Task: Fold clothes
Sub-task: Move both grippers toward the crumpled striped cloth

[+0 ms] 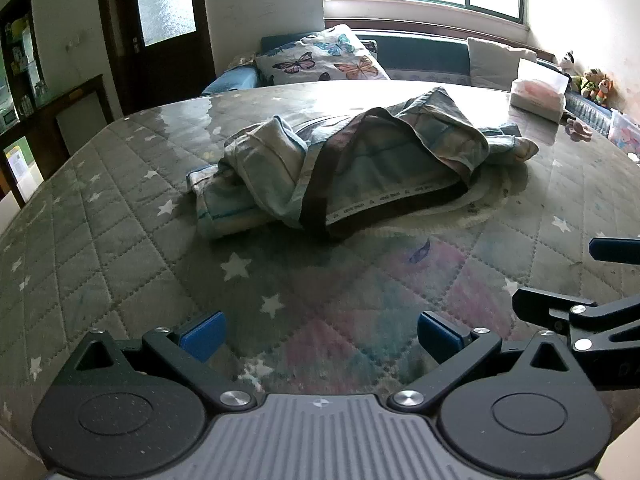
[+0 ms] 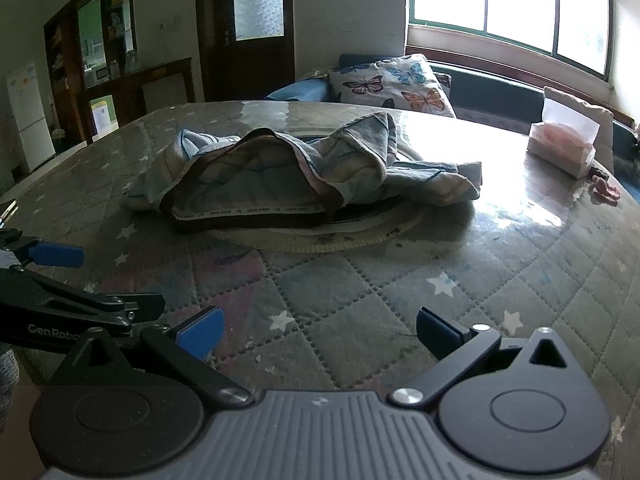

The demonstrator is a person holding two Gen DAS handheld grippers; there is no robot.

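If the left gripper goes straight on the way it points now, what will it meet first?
Probably the bare quilted table cover, just ahead of the open left gripper, since it points downward. The crumpled garment lies farther on, apart from the fingers. Depth is hard to judge in this view.

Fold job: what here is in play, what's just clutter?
In play:
garment
left tongs, open
right tongs, open

Clutter:
tissue box
butterfly pillow
round mat
toys
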